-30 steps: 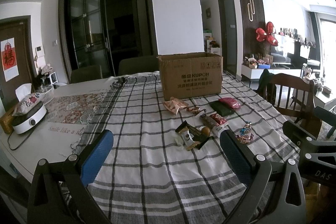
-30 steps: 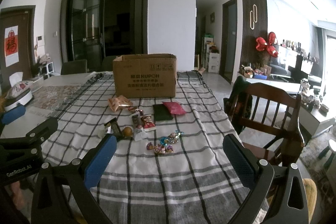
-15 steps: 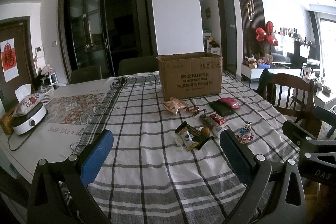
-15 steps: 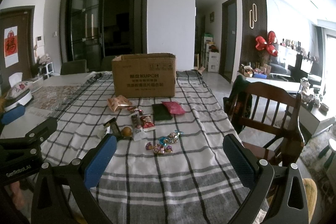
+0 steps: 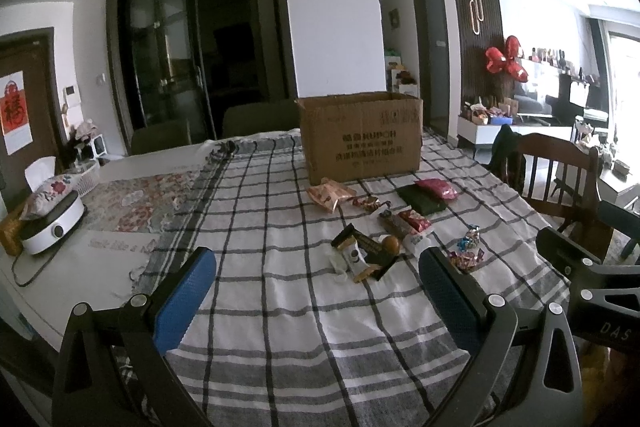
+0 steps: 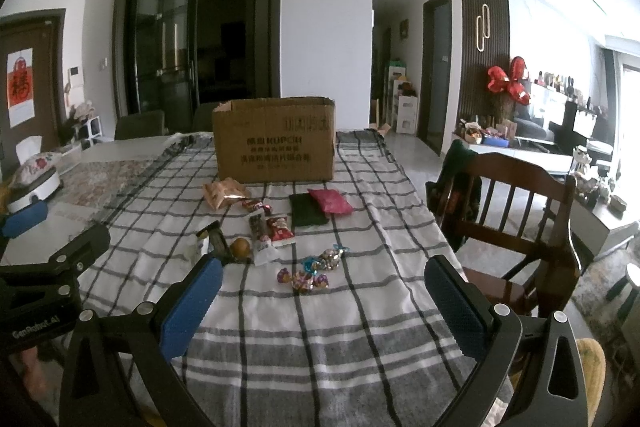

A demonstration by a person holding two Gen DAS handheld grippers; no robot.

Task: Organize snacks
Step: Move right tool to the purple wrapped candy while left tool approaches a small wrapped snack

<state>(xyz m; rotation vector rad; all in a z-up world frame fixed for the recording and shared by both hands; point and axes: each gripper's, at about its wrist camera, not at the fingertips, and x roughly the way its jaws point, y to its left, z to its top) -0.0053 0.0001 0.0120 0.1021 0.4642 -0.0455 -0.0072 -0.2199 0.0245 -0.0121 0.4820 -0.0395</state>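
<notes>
Brown box [image 6: 274, 143], pink packet [image 6: 330, 201], dark green packet [image 6: 306, 211]; white cloth [image 6: 280, 307] checked black and grey; blue fingers [image 6: 192, 303].

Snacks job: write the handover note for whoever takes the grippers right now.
Left gripper: jaws open, empty, above the near cloth.
Right gripper: jaws open, empty, likewise.
Box: open at the table's far end; inside not visible.
Snacks on the cloth before it: pink pack, dark pack, orange bag, candies, round snack.
Done: nothing visibly.
Left: all snacks, probably into the box.
</notes>
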